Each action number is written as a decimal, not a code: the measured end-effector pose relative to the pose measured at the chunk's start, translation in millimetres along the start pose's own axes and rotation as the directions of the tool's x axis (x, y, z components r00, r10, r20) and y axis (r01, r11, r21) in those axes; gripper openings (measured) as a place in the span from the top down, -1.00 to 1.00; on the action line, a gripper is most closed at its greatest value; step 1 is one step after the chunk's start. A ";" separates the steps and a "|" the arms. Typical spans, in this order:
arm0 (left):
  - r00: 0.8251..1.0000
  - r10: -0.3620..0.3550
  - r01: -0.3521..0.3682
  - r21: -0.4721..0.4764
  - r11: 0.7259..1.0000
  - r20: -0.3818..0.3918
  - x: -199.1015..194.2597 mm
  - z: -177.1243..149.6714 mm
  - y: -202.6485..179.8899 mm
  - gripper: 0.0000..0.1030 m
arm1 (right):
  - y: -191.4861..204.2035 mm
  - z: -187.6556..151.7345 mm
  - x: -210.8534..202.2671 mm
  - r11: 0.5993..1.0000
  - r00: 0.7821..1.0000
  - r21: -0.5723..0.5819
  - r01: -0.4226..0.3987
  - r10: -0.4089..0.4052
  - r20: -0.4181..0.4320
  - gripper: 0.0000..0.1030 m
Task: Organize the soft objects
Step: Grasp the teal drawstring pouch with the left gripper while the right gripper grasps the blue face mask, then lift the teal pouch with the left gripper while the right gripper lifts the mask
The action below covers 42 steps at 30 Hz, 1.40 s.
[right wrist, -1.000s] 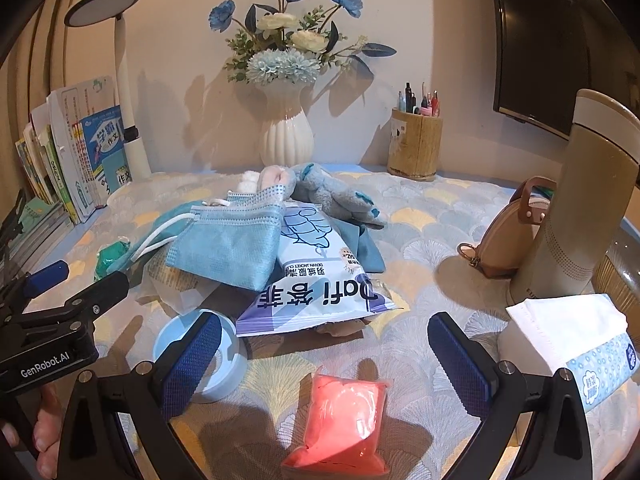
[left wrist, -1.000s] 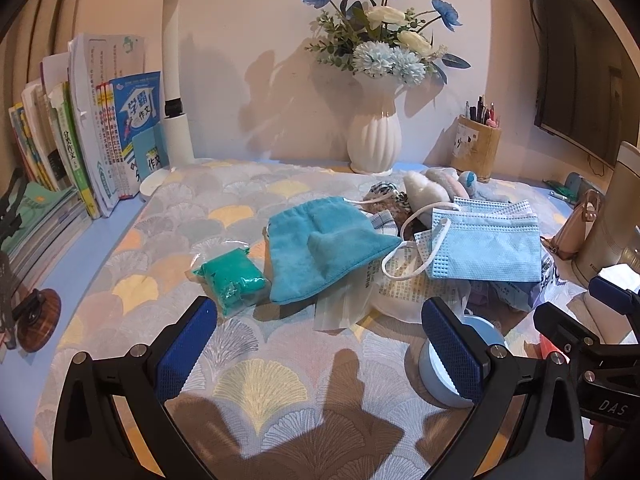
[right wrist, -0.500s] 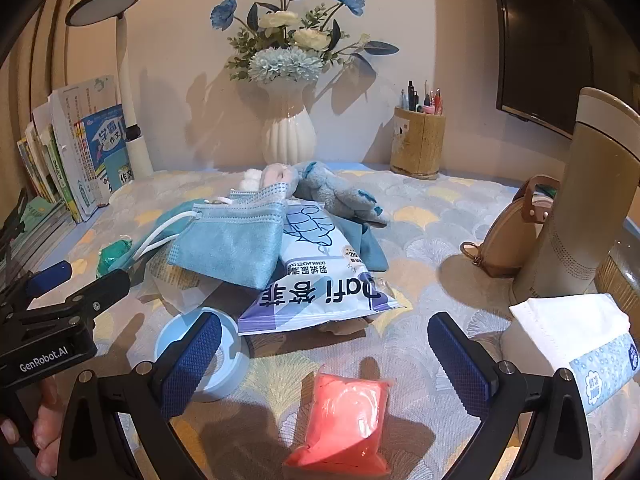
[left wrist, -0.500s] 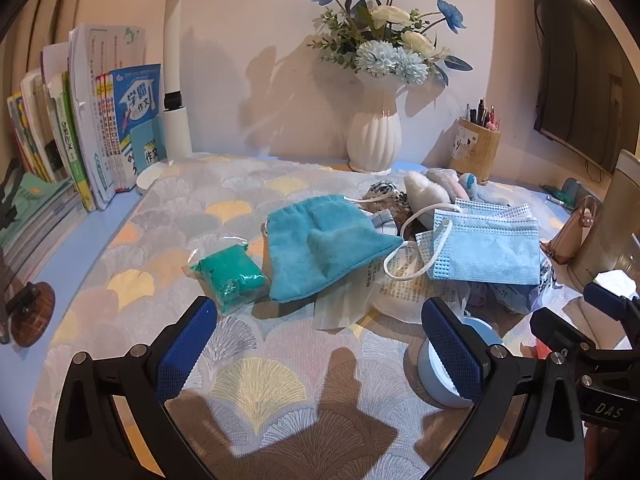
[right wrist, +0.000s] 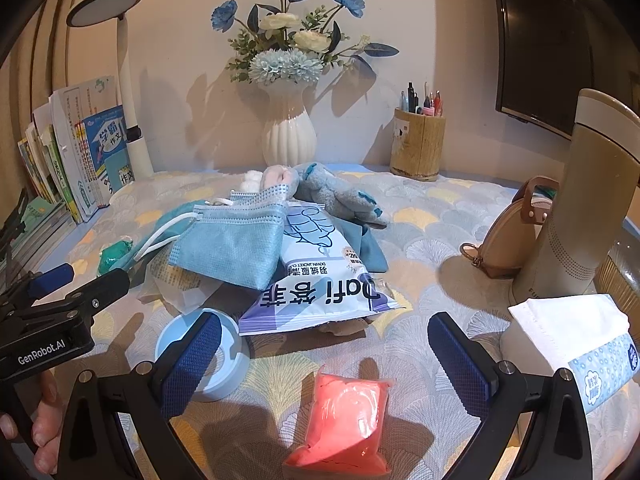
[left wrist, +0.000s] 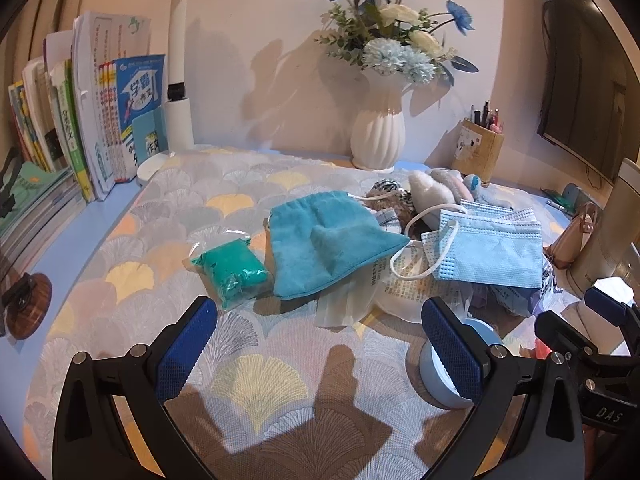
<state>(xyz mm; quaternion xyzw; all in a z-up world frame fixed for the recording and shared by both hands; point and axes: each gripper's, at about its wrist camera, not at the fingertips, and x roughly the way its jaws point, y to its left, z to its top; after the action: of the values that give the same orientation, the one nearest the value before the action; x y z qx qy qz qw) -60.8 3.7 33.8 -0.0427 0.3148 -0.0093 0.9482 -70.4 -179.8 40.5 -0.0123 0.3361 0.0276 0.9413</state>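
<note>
**Both claws released, pink pouch sits in the right claw's line**

While nothing is grasped yet, here's how I read it. Right claw (right wrist: 324, 364) is spread wide with nothing in it, hovering low over the table (right wrist: 432, 232). The pink pouch (right wrist: 344, 416) lies flat dead ahead, between the two pads, near the front edge of the table. Its long axis runs roughly along my approach line, tilted slightly, so the pads would close across the short side. That's the relation I'd bank on: the right hand is the nearer one, and my guess is a short drop forward and a squeeze does it.

Left claw (left wrist: 320, 344) is also spread wide and holds nothing, low over bare cloth. Ahead of it and a bit left sits the green pouch (left wrist: 230, 270), just beside the teal cloth bag (left wrist: 324, 244). The bag overlaps the paper under the blue face masks (left wrist: 492, 248). Stuffed toys (right wrist: 332, 192) lie behind the pile, and a printed plastic packet (right wrist: 316, 280) lies against the masks.

A blue round dish (right wrist: 224, 360) sits between the two claws, partly behind the right claw's left pad. Could snag if I swing left. Tissue pack (right wrist: 576, 332) sits off to the right, clear of the pouch.

The soft pouch will likely deform under the pads, so I'd close gently.
</note>
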 end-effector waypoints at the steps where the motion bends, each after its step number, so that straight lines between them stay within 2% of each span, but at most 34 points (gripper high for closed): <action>1: 1.000 0.002 -0.002 -0.011 1.000 -0.007 -0.2 0.2 1.4 -0.98 | 0.5 -0.3 -1.3 1.000 1.000 -0.002 -0.001 0.001 0.004 -1.00; 6: 0.997 -0.047 0.044 -0.059 0.997 -0.063 -10.7 8.7 17.0 -0.98 | 7.3 2.4 -6.9 0.997 0.999 -0.052 -0.052 0.052 -0.009 -1.00; 10: 0.990 -0.095 0.086 -0.081 0.993 -0.105 -16.2 35.7 33.8 -0.98 | 9.4 20.6 -18.6 0.993 0.997 -0.085 -0.082 0.080 -0.021 -1.00; 12: 0.979 -0.141 0.129 -0.087 0.988 -0.147 -6.3 51.6 38.4 -0.98 | 11.6 35.1 -20.6 0.988 0.995 -0.116 -0.099 0.096 -0.030 -1.00; 14: 0.956 -0.184 0.172 -0.072 0.982 -0.227 14.2 63.8 35.3 -0.98 | 16.2 50.6 -13.4 0.982 0.992 -0.150 -0.112 0.102 -0.074 -1.00; 17: 0.955 -0.175 0.165 -0.061 0.984 -0.238 34.6 74.8 31.2 -0.98 | 21.6 65.2 0.7 0.971 0.984 -0.180 -0.157 0.138 -0.116 -1.00; 20: 0.935 -0.195 0.185 -0.063 0.981 -0.297 60.3 80.7 22.6 -0.98 | 24.0 71.5 15.6 0.969 0.985 -0.200 -0.143 0.119 -0.126 -0.90; 25: 0.936 -0.075 0.090 0.026 0.996 -0.345 96.5 79.8 1.1 -0.93 | 25.0 76.3 40.0 0.968 0.973 -0.172 -0.183 0.152 -0.175 -0.79; 26: 0.933 -0.042 0.064 0.051 0.997 -0.357 104.6 77.1 -3.6 -0.92 | 27.0 75.6 43.1 0.967 0.973 -0.180 -0.180 0.147 -0.179 -0.72; 28: 0.930 -0.019 0.047 0.066 0.997 -0.368 110.7 72.6 -7.1 -0.91 | 34.2 73.3 48.3 0.963 0.974 -0.210 -0.170 0.132 -0.185 -0.60; 29: 0.931 -0.020 0.048 0.069 0.996 -0.365 112.5 70.0 -8.2 -0.91 | 38.2 71.6 50.3 0.961 0.976 -0.227 -0.155 0.114 -0.183 -0.42; 30: 0.933 -0.018 0.046 0.069 0.997 -0.360 112.6 68.2 -8.0 -0.91 | 43.2 68.4 52.5 0.958 0.981 -0.257 -0.124 0.080 -0.177 -0.13; 33: 0.940 -0.015 0.038 0.061 0.997 -0.340 110.4 64.2 -7.4 -0.89 | 50.6 62.2 53.8 0.950 0.987 -0.301 -0.084 0.039 -0.155 0.03; 35: 0.941 -0.017 0.039 0.059 0.998 -0.337 111.4 62.4 -6.7 -0.68 | 52.9 59.9 51.4 0.948 0.989 -0.307 -0.090 0.048 -0.143 0.23; 36: 0.939 -0.020 0.042 0.058 0.997 -0.342 111.9 61.6 -6.8 -0.49 | 54.1 59.6 50.3 0.947 0.989 -0.310 -0.089 0.048 -0.137 0.30; 38: 0.938 -0.037 0.060 0.055 0.997 -0.345 111.2 60.6 -7.7 -0.26 | 55.7 60.6 49.3 0.946 0.990 -0.312 -0.091 0.053 -0.131 0.40; 39: 0.939 -0.040 0.064 0.059 0.996 -0.340 110.5 60.4 -9.1 -0.08 | 56.0 60.8 48.6 0.946 0.990 -0.309 -0.099 0.061 -0.130 0.46; 41: 0.946 -0.029 0.058 0.082 0.995 -0.324 107.6 60.2 -12.9 0.13 | 56.8 61.7 47.3 0.946 0.989 -0.305 -0.111 0.075 -0.125 0.53; 42: 0.949 -0.026 0.059 0.096 0.994 -0.314 106.1 60.2 -15.4 0.38 | 57.4 61.7 46.2 0.946 0.989 -0.302 -0.115 0.081 -0.121 0.58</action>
<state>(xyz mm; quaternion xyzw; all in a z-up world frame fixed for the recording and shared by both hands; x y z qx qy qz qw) 60.4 -11.9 20.0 0.0021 0.4590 -0.0526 0.8869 0.8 -118.0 58.8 -0.1440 0.3780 0.1260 0.9058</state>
